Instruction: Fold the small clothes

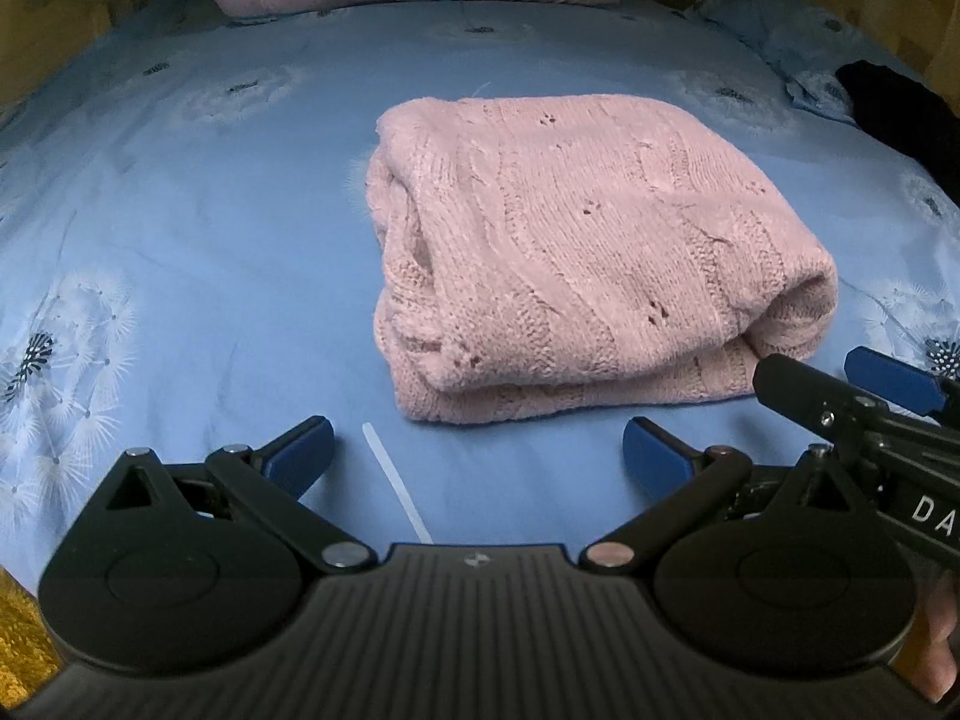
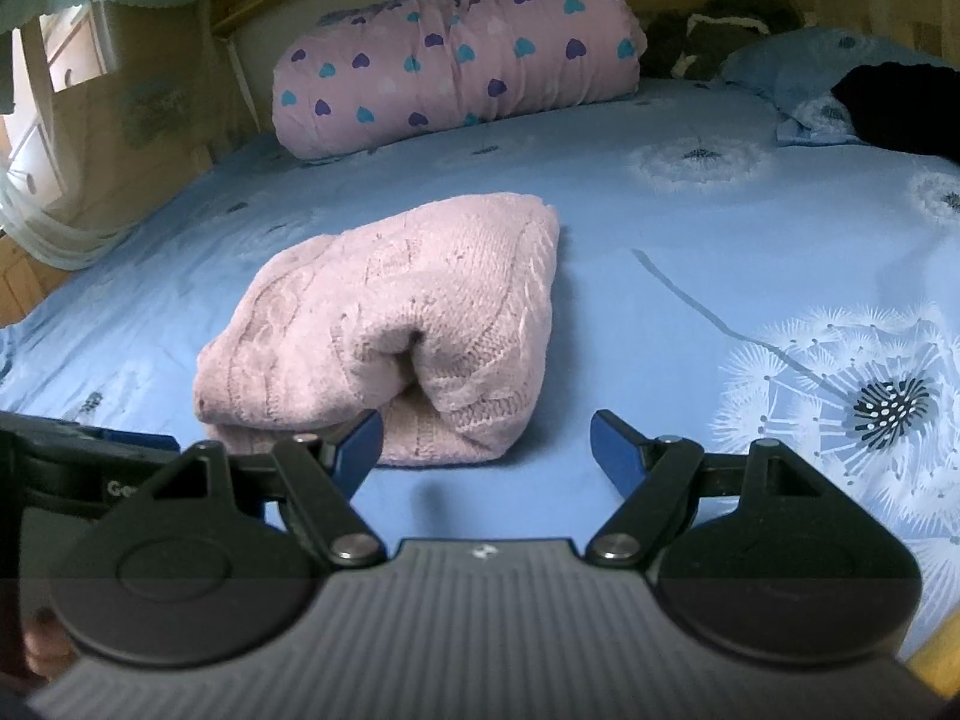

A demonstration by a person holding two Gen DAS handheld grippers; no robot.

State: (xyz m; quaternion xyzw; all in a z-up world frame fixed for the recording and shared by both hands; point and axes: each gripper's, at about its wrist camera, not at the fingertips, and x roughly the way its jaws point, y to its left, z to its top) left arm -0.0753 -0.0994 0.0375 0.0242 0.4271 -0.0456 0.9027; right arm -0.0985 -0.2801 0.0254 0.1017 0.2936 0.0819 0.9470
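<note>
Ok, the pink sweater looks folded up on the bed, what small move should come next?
Probably draw both grippers back and leave it. The pink sweater lies as a compact folded bundle on the blue sheet, with no loose sleeve showing in either view. The left gripper and right gripper are both open and empty, just short of its near edge, so nothing needs releasing first.

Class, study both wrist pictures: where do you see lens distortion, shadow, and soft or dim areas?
Left wrist view: the blue bedsheet bulges in fisheye curvature, the pink sweater is fairly sharp under soft, even light, and the corners are dim. Right wrist view: the same bulge, a faint shadow on the sheet under the sweater's near edge, a darker band across the bottom, and the heart-print quilt slightly soft.
</note>
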